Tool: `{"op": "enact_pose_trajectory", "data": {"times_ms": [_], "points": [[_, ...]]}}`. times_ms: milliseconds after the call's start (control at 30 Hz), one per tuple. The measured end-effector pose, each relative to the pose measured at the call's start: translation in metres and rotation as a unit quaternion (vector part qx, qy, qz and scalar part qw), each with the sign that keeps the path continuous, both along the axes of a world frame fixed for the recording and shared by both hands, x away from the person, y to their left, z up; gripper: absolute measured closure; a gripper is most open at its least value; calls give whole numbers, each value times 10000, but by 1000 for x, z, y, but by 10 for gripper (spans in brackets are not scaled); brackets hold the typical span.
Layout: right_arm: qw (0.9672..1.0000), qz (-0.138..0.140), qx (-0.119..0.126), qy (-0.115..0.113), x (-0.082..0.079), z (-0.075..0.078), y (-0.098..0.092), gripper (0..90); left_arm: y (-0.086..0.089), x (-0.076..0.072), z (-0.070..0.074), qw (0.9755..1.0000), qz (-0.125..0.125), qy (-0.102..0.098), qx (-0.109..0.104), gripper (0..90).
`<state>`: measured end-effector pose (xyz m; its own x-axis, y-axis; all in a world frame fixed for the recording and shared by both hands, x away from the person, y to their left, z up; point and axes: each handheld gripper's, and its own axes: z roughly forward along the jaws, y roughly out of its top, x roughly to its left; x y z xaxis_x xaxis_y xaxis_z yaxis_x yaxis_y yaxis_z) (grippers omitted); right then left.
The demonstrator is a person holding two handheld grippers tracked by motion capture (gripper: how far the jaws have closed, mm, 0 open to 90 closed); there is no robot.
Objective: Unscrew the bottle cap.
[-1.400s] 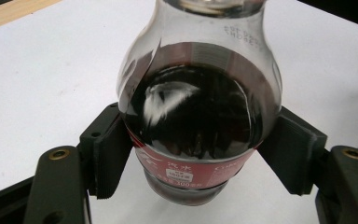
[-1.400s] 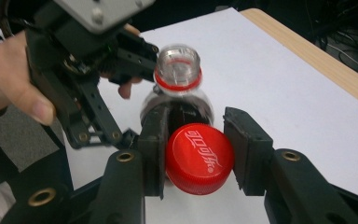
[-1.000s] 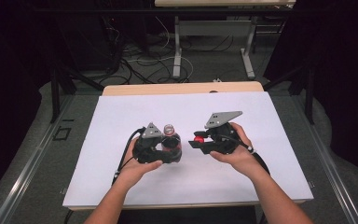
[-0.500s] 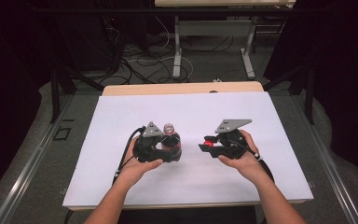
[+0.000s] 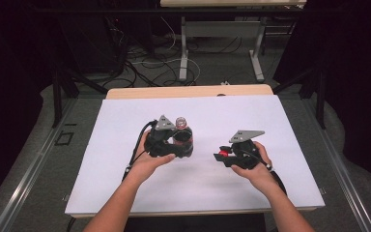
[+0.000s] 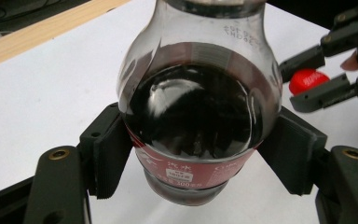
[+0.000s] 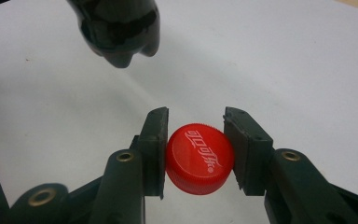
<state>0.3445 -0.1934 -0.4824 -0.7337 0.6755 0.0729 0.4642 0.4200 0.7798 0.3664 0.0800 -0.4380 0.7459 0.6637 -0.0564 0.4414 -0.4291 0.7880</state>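
My left gripper (image 6: 191, 154) had its jaws clamped on either side of the bottle (image 6: 198, 107), pinching it at the top of its red label. The bottle was clear, filled with dark liquid, and its neck was open in the high view, where it stood at the middle of the table (image 5: 125, 125) in that gripper (image 5: 174, 142).

My right gripper (image 7: 196, 154) had its jaws pressed on the two sides of the red cap (image 7: 199, 157), which carried white lettering on top. The cap (image 5: 223, 152) sat off the bottle (image 5: 182, 133), held well to its right and lower than its neck, above the white table sheet.

In the left gripper view, the right gripper's jaws and the cap (image 6: 308, 80) showed beyond the bottle. My hands (image 5: 147, 162) gripped both tools from below.
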Motion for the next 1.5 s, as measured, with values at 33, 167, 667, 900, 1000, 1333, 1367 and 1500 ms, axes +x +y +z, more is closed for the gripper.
{"op": "enact_pose_trajectory", "data": {"times_ms": [33,167,667,900,1000,1333,1367,1500], "points": [[10000,-49,43,-41,-1,-2,0,603,-2,1,1,10000,5,6,-10,304],[9999,-101,1,-39,-2,-8,-2,603,-8,9,3,10000,5,-29,-12,304],[9996,-266,46,12,-1,-19,-9,603,-20,53,-3,9991,431,9,-3,304],[9995,-293,72,77,0,-22,-11,604,-22,70,-14,9976,691,39,-80,304],[9995,-305,104,50,1,-22,-10,603,-25,76,-19,9973,737,56,-48,304],[9994,-307,128,82,0,-23,-9,603,-42,88,-40,9964,833,121,-42,303],[9994,-306,120,74,0,-23,-9,603,-43,89,-41,9964,843,127,-16,303],[9994,-309,159,77,0,-22,-10,603,-46,90,-47,9964,840,61,52,303]]}}
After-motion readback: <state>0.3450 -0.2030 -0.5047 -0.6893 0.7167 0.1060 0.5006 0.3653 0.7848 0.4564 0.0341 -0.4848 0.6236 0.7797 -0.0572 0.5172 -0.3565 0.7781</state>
